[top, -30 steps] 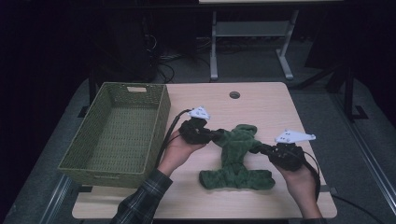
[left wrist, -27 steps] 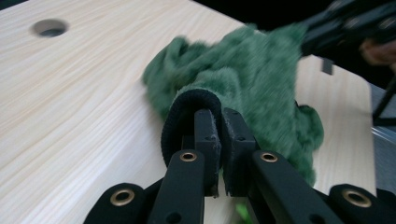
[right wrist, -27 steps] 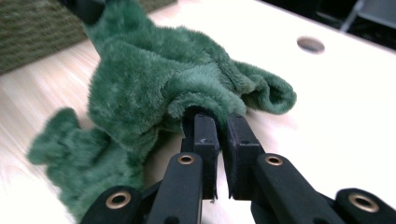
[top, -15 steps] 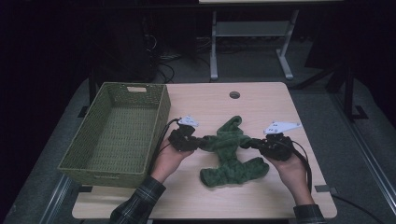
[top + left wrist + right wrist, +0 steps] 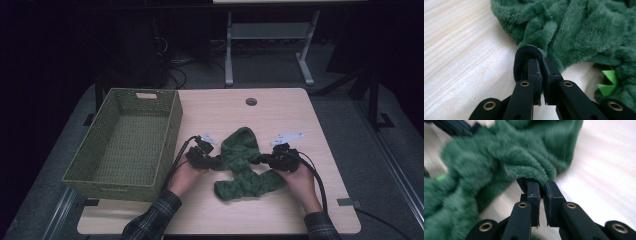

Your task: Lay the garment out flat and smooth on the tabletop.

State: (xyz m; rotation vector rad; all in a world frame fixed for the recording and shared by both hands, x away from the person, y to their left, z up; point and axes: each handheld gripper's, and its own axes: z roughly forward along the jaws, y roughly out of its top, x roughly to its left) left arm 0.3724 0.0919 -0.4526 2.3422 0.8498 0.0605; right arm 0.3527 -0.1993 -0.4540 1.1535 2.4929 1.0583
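A: Left gripper (image 5: 539,66)?

B: Jaws nearly together, clamped on a black ribbed cuff (image 5: 524,58) at one end of the green fleece (image 5: 574,32). The cuff loops over the tip of one jaw; pile bunches up right behind it.

A: Right gripper (image 5: 540,187)?

B: Same state. Jaws narrow, pinching a dark edge of the fleece (image 5: 499,165). That view is blurred, so I cannot tell if the edge is a second cuff.

A: Where does the fleece sit against the grippers?

B: In the high view it lies between them on the table (image 5: 280,115). The left gripper (image 5: 212,161) holds its left end, the right gripper (image 5: 264,159) its right end. One lobe points away from the person, past the jaw tips; a broader part lies nearer the person, below the line joining the two grippers. The fleece (image 5: 242,165) is crumpled, not spread flat.

A: Anything else on it?

B: Bright green zigzag trim (image 5: 607,81), to the right of the left gripper's jaws in that gripper's view, half under the pile.

A: Surroundings?

B: Woven basket (image 5: 100,172) beyond the left hand (image 5: 185,175), on the side away from the fleece, near but not touching. Right hand (image 5: 300,181) wraps its gripper from behind. Plaid sleeves on both arms.
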